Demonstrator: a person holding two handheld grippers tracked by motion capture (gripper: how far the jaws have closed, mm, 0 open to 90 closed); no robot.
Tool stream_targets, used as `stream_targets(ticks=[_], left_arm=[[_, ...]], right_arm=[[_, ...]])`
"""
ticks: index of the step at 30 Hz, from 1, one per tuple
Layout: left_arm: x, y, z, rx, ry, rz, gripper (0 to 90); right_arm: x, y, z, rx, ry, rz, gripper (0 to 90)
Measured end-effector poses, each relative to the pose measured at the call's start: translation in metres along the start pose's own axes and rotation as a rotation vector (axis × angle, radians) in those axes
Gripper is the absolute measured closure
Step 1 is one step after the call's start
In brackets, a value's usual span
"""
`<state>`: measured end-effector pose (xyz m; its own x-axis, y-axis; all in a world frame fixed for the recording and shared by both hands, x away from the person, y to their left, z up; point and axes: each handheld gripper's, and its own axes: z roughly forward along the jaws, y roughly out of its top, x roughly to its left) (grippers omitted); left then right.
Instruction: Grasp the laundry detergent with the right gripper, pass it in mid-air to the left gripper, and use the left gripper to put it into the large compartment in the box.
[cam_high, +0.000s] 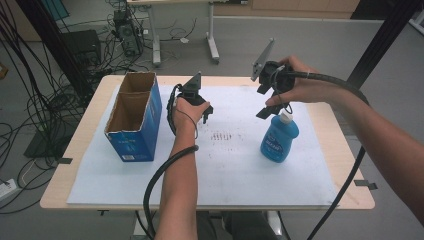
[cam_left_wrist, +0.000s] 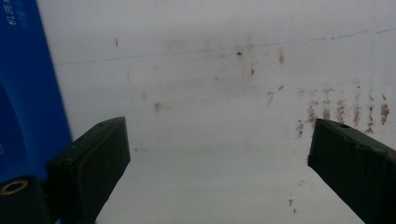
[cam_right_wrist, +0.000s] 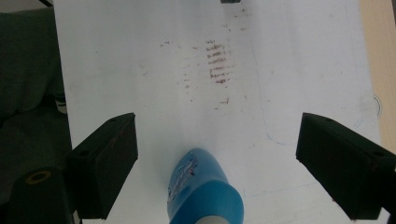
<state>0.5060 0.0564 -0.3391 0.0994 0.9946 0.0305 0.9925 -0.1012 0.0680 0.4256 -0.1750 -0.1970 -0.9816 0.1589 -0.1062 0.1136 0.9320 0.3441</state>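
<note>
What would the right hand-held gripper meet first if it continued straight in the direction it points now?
Probably the blue bottle. The right hand-held gripper points down with its jaws open, and the bottle's white cap end sits directly between and below them. Depth is unclear, but nothing else appears in that line before the white mat.

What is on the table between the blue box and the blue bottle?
In the high view, the left gripper and its hand hover between the blue box and the blue bottle. Under them is bare white mat with reddish smudges.
</note>
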Motion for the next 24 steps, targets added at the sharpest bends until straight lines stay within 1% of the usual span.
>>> stream_targets(ticks=[12,13,17,19,22,24], left_arm=[[-0.003,0.0,-0.003,-0.006,0.006,0.011,5.9],[-0.004,-0.001,-0.004,-0.01,0.009,0.009,5.9],[-0.005,-0.002,-0.006,-0.011,0.004,0.016,5.9],[-0.007,-0.003,-0.005,-0.012,0.002,0.013,5.9],[-0.01,-0.005,-0.004,-0.01,0.001,0.02,5.9],[-0.012,-0.005,-0.003,-0.01,0.002,0.023,5.9]], right_arm=[[0.0,-0.009,-0.002,0.003,-0.009,0.008,12.7],[0.001,-0.013,-0.004,0.003,-0.013,0.016,12.7],[0.002,-0.021,-0.01,-0.003,-0.024,0.025,12.7],[0.004,-0.026,-0.014,-0.001,-0.029,0.035,12.7],[0.006,-0.034,-0.018,-0.007,-0.037,0.04,12.7],[0.008,-0.042,-0.021,-0.009,-0.039,0.053,12.6]])
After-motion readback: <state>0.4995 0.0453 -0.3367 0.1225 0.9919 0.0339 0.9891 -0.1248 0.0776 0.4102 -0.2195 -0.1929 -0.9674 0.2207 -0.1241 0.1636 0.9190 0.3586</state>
